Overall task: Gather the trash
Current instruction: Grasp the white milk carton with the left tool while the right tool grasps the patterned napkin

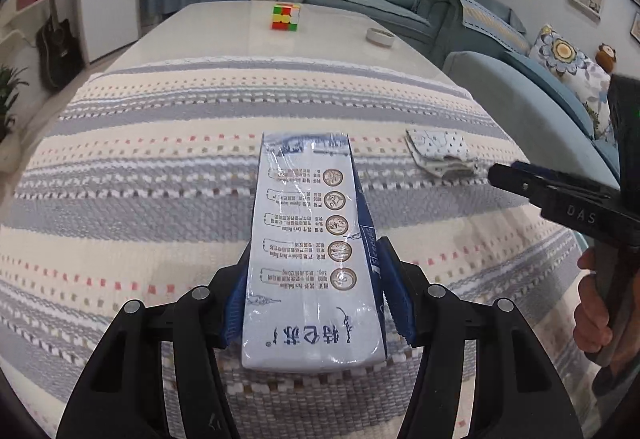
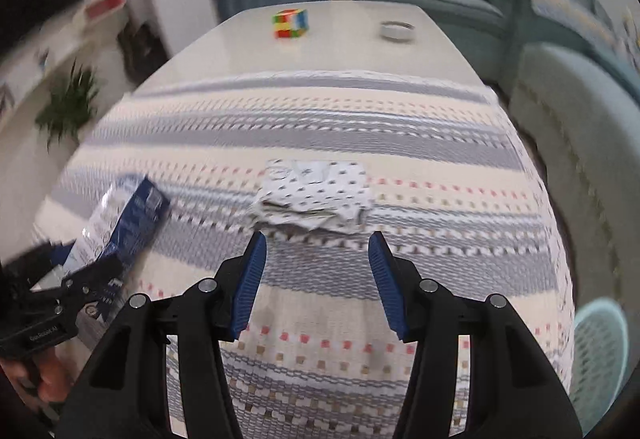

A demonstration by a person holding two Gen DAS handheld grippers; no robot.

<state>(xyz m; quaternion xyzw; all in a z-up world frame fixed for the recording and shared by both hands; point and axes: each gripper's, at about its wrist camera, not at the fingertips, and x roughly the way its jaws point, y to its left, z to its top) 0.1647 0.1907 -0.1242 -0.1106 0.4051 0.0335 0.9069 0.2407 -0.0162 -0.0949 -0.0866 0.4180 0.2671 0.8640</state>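
left claw (image 1: 316,313): closed on the milk carton (image 1: 312,255). Its 2 blue pads press the carton's sides near the bottom end.
milk carton: a blue and white box with a clear wrap. It sticks out from the left claw, over the striped cloth (image 1: 160,175). It sits to the left of the paper wad (image 2: 314,195).
right claw (image 2: 318,281): open, with nothing between its 2 blue pads. It sits just in front of the paper wad and is not touching it.
paper wad: a crumpled white paper with little dark dots. It lies on the striped cloth.
striped cloth: covers the near part of the desk (image 1: 224,19).
puzzle cube (image 1: 286,17): on the bare desk, far behind the paper wad.
small round tin (image 1: 380,37): to the right of the puzzle cube.
basket (image 2: 598,351): pale green, low and to the right of the striped cloth.
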